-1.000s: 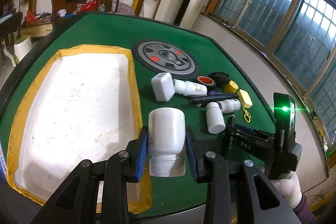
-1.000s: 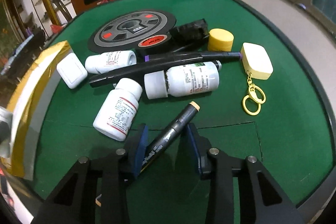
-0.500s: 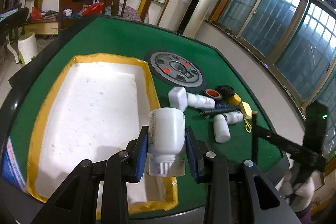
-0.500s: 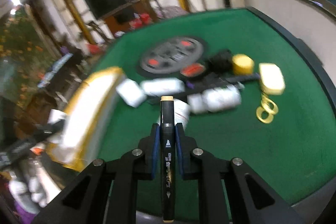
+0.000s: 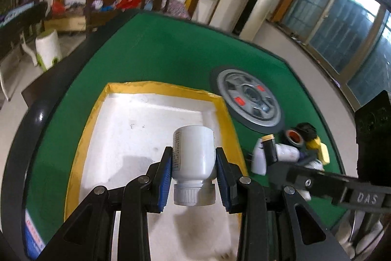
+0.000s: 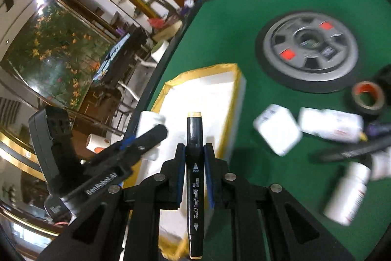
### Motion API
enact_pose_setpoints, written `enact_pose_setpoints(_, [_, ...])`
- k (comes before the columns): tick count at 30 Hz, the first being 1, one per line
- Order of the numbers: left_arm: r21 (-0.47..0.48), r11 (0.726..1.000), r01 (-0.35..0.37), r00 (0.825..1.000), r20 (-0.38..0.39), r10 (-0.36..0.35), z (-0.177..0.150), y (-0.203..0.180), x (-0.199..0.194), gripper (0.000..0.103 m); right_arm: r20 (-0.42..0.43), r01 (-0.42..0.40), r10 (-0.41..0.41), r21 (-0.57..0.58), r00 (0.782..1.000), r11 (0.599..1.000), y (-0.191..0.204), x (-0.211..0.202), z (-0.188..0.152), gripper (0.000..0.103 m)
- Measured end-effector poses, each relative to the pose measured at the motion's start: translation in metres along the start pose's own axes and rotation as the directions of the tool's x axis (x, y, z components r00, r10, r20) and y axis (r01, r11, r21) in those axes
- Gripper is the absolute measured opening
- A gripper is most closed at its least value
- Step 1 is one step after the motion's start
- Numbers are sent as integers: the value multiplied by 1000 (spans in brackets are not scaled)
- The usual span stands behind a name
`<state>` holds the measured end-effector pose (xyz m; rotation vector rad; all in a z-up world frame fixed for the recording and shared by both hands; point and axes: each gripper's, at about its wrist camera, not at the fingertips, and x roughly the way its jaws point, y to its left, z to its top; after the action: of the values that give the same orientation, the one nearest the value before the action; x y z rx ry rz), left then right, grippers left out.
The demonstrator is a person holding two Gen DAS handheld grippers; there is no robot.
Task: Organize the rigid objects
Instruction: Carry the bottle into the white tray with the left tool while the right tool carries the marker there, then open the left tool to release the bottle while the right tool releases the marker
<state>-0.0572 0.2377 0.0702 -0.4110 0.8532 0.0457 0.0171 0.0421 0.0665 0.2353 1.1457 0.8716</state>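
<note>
My left gripper [image 5: 193, 164] is shut on a white pill bottle [image 5: 193, 153], cap toward the camera, held above the white tray with the yellow rim [image 5: 171, 89]. My right gripper [image 6: 194, 156] is shut on a black art marker [image 6: 194, 163] with a beige tip, over the tray's [image 6: 233, 85] near right edge. In the left wrist view the right gripper [image 5: 271, 158] comes in from the right with the marker [image 5: 269, 148]. The right wrist view shows the left gripper [image 6: 149, 136] and its bottle [image 6: 149, 119] at left.
On the green felt right of the tray lie a grey wheel disc [image 6: 310, 50], a white adapter [image 6: 277, 129], white bottles [image 6: 330, 124] [image 6: 347, 197], a tape roll [image 6: 368, 99], a long black tool [image 6: 352, 151] and yellow items [image 5: 320, 149]. The dark table edge [image 5: 36, 119] runs left.
My right gripper closed on the marker, lifted it off the felt and swung left toward the tray. My left gripper carried the bottle farther over the tray.
</note>
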Motion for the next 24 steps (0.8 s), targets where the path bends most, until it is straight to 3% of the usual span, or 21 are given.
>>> enact_pose_setpoints(3, [-34, 999, -16, 999, -36, 15, 10, 14, 23, 35, -29, 7, -6, 23, 1000, 1000, -3, 27, 19, 14])
enact_pose_setpoints(9, [-105, 994, -6, 994, -105, -5, 16, 24, 61, 35, -37, 136, -136, 3, 990, 991, -5, 68, 48, 14])
enact_pose_setpoints(17, [-162, 986, 29, 988, -145, -52, 18, 23, 79, 35, -44, 179, -179, -1, 983, 984, -12, 91, 65, 14])
enact_pose_setpoints(20, [-172, 984, 34, 988, -146, -59, 20, 23, 81, 41, -30, 193, -193, -13, 981, 981, -12, 91, 67, 14])
enact_pose_setpoints(22, [-159, 987, 30, 988, -147, -54, 20, 20, 80, 49, -13, 210, -211, -35, 977, 977, -10, 89, 66, 16])
enact_pose_setpoints(24, [-152, 988, 34, 990, -134, -54, 22, 18, 76, 51, 16, 243, -242, -50, 970, 969, -8, 81, 60, 23])
